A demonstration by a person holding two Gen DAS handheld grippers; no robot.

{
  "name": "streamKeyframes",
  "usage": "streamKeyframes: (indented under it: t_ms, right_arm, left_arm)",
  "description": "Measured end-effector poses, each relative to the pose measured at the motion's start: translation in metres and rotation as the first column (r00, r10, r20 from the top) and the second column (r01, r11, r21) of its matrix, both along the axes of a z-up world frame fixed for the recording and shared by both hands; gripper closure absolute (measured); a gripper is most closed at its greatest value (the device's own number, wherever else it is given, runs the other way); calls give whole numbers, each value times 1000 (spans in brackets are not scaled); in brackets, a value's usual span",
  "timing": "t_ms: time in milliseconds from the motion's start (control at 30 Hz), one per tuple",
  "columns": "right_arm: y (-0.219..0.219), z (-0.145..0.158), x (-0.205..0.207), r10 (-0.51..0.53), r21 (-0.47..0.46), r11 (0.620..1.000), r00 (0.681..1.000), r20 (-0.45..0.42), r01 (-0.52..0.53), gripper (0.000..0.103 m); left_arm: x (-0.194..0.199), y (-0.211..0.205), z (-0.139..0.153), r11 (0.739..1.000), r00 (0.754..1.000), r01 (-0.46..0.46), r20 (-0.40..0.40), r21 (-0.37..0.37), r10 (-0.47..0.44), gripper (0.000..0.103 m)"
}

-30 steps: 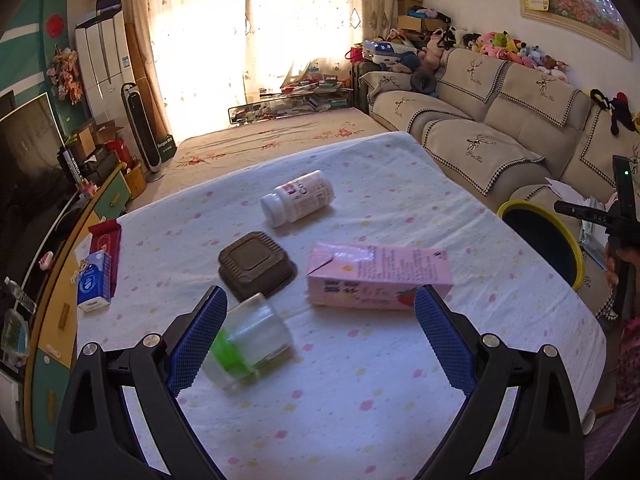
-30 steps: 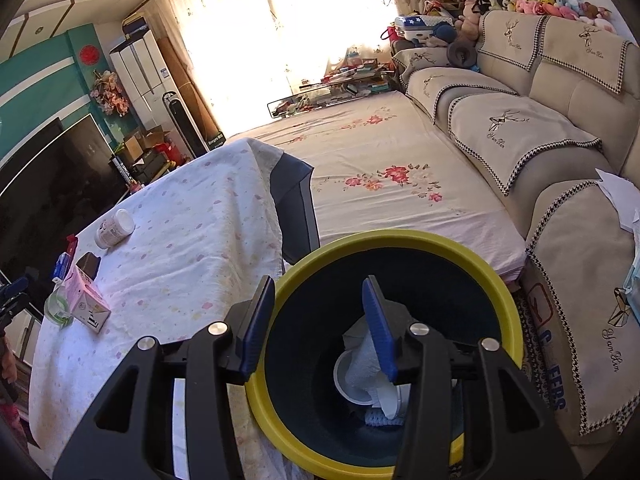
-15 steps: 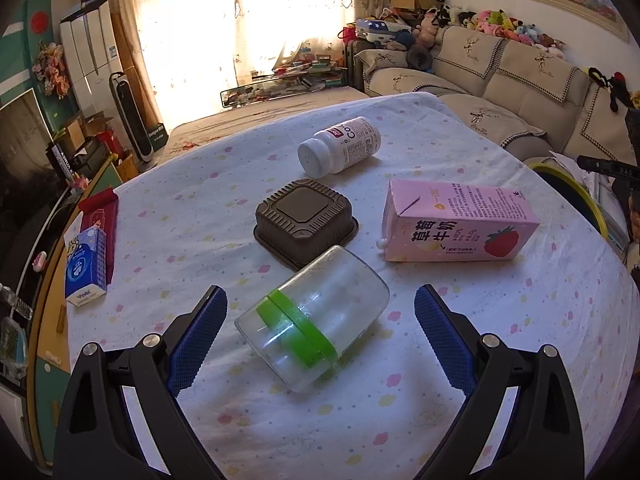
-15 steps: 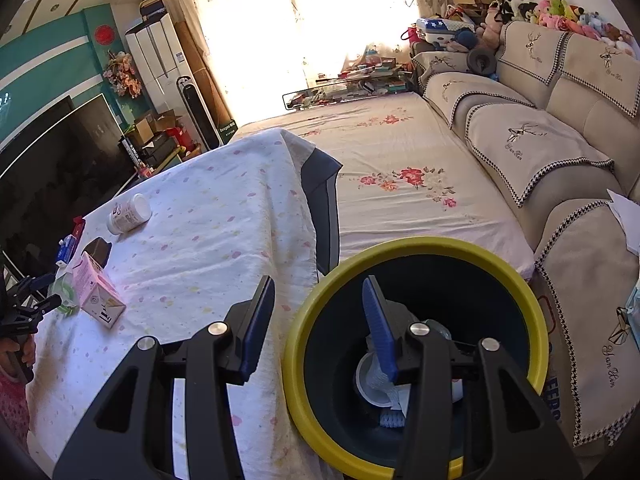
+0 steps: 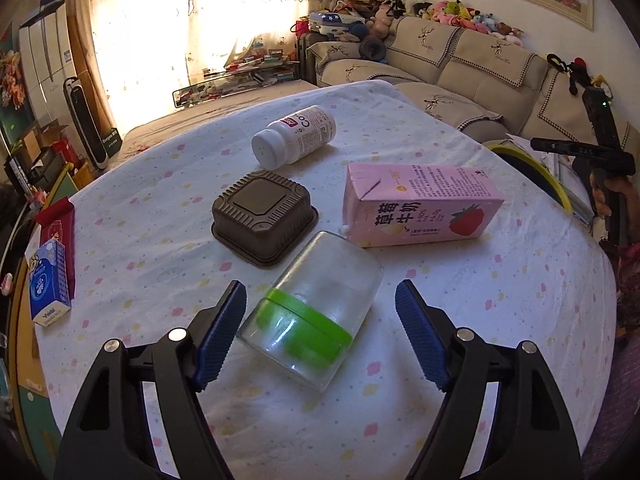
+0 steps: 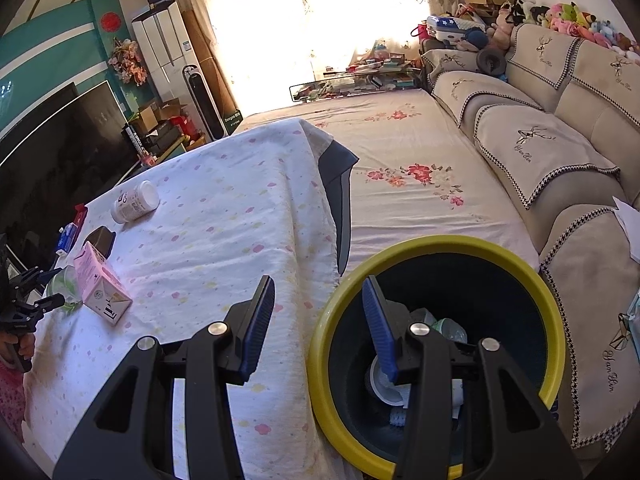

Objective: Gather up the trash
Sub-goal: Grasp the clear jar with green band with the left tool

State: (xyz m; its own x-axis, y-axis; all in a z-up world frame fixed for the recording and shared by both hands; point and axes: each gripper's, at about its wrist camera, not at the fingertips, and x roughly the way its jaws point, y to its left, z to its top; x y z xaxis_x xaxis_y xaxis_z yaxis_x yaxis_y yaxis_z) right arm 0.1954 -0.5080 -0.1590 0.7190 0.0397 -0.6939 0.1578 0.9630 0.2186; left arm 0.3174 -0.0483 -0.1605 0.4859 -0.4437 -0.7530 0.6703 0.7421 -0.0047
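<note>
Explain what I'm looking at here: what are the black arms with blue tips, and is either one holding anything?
Nothing is held yet. There is no robot: a person carries a two-fingered tool in each hand, each with a camera looking out along its fingers.

The left view shows the left hand-held gripper over a cloth-covered table. Its jaws are closing around a clear jar with a green band lying on its side, with the pads not yet touching. Beyond lie a brown tray upside down, a pink milk carton and a white bottle. A tissue pack sits at the left edge.

The right view shows the right hand-held gripper, open and empty, above the table edge and a yellow-rimmed bin containing trash.
</note>
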Motion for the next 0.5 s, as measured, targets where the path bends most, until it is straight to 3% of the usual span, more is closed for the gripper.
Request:
streamKeyframes:
  t_ms: [200, 367, 500]
  right_arm:
    - [7, -2, 2, 27, 10, 1000, 1000, -1, -27, 59]
    - [4, -2, -3, 25, 12, 1000, 1000, 0, -25, 59]
    - [-3, -3, -7, 15, 21, 1000, 1000, 4, -15, 59]
  left_arm:
    - [4, 3, -15, 999, 999, -40, -12, 26, 40, 26]
    - [6, 4, -17, 999, 999, -38, -31, -23, 37, 38]
    - [-2, -4, -16, 1000, 1000, -8, -14, -9, 8, 40]
